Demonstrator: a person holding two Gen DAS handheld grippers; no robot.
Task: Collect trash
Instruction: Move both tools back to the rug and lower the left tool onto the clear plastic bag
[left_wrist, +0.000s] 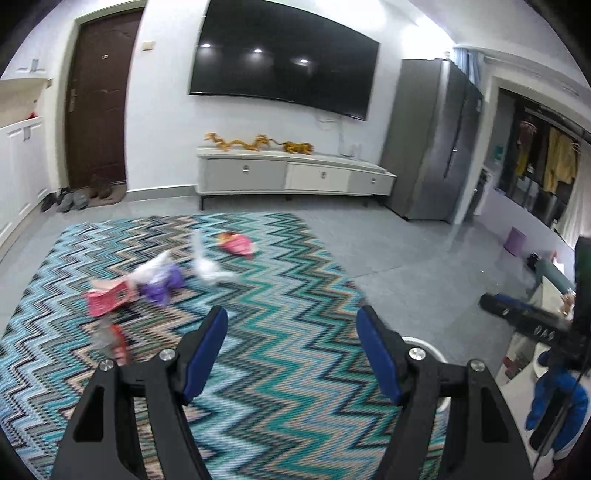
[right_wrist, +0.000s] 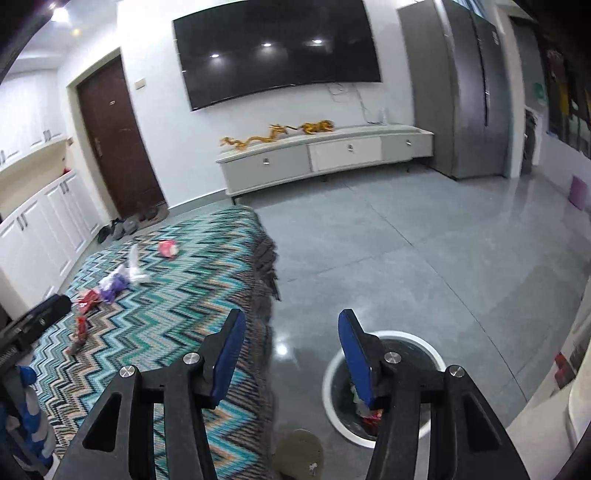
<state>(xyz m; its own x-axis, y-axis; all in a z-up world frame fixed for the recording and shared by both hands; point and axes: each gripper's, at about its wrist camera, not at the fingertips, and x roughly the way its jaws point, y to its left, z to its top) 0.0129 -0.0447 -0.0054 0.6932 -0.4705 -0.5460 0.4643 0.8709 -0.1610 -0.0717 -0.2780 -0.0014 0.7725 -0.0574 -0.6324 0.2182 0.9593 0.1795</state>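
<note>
Your left gripper (left_wrist: 291, 325) has its blue-padded jaws apart and empty over the teal zigzag rug (left_wrist: 288, 266), with crumpled pink, purple and white wrappers (left_wrist: 155, 284) scattered left of centre. Your right gripper (right_wrist: 291, 328) also has its jaws apart and empty, the round white-rimmed trash bin (right_wrist: 332, 369) at lower right.

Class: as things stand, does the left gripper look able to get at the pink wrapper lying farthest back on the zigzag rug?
Probably yes. The left gripper is open and empty, and only bare zigzag rug lies between it and the pink wrapper. Nothing blocks the way, but it is not yet close.
</note>
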